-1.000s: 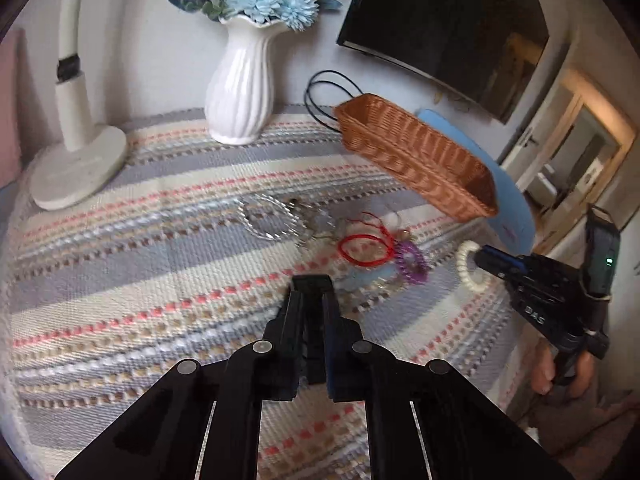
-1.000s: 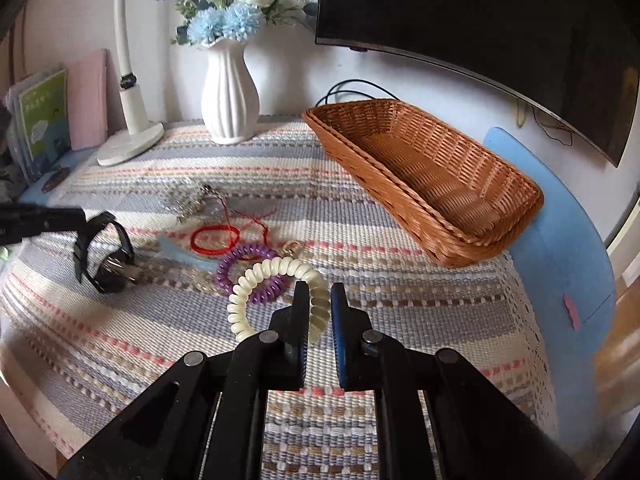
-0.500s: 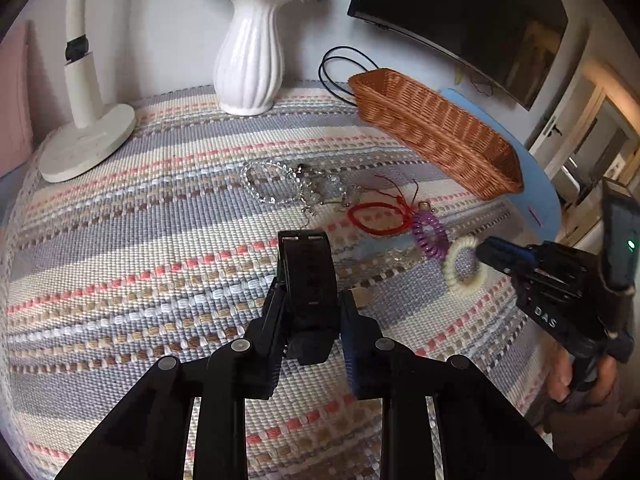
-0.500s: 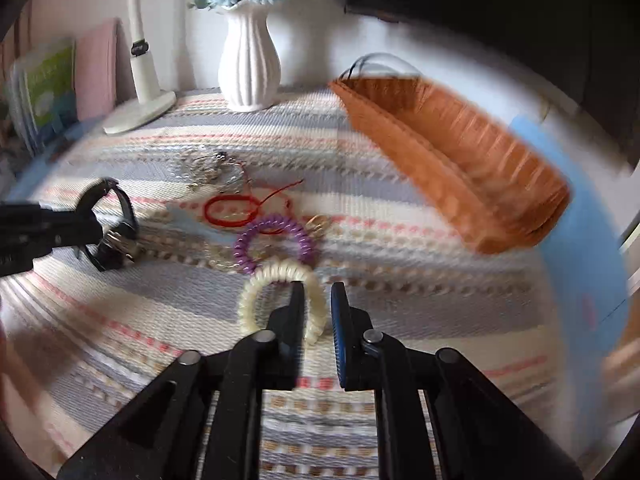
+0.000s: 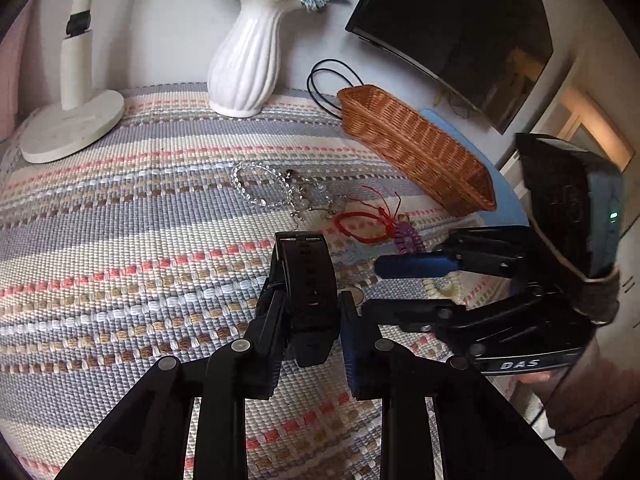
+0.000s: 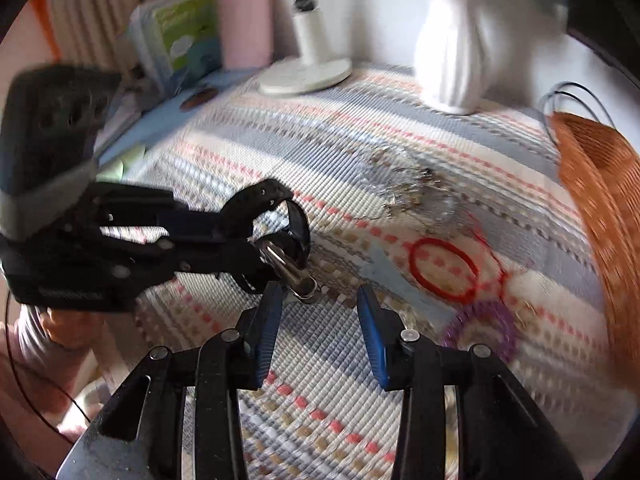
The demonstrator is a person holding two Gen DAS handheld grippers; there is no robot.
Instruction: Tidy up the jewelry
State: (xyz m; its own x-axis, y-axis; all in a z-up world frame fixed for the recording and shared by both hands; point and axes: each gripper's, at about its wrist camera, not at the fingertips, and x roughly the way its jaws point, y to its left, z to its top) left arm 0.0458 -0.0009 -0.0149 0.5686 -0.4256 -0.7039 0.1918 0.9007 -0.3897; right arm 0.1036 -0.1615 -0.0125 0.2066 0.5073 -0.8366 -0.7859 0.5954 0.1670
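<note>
Covering the table, striped woven cloth

Striped woven cloth over the whole tabletop, grey, cream and pink bands. Behind it, plain pale wall. At the cloth's far edge, white ribbed vase with blue flowers, white lamp base off to its left. Dark curved screen up right of the vase. Books past the lamp. Soft daylight, warm-lit doorway far right.

Soft daylight; left view sharp, right view motion-blurred, both fisheye-bent.
</note>
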